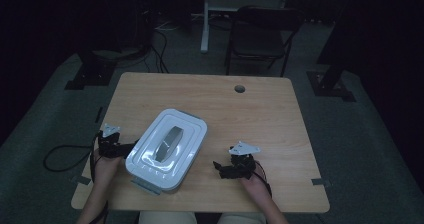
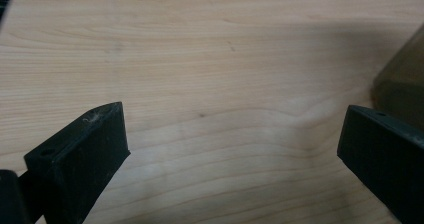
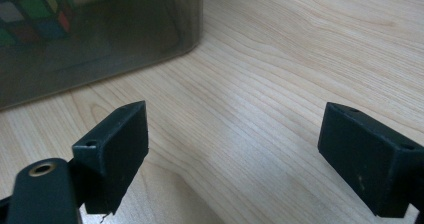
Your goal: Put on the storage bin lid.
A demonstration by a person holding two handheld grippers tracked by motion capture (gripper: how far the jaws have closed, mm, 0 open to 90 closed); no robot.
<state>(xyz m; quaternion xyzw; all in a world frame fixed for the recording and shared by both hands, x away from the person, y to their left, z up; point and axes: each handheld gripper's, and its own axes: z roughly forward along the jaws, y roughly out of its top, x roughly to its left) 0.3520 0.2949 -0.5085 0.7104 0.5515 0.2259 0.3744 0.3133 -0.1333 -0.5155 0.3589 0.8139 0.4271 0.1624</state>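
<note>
The left claw (image 1: 131, 146) is held spread wide and empty, just beside the box (image 1: 167, 149). The right claw (image 1: 218, 167) is likewise released, set near the box's other side. The lidded box is flanked this way, seemingly so both ends can be reached. A cube (image 3: 30, 9) is seen inside, on the tabletop (image 1: 250, 114).

1. A wooden table (image 1: 260, 114) is sitting in a dim room, seen from above.
2. A white lidded storage box (image 1: 166, 149) with a grey handle (image 1: 168, 143) is resting near the front left of the table, turned at an angle.
3. The left gripper (image 1: 131, 146) is lying just beside the box's left side.
4. The right gripper (image 1: 218, 166) is resting on the table to the box's right, apart from it.
5. A folding chair (image 1: 260, 34) is standing beyond the table.
</note>
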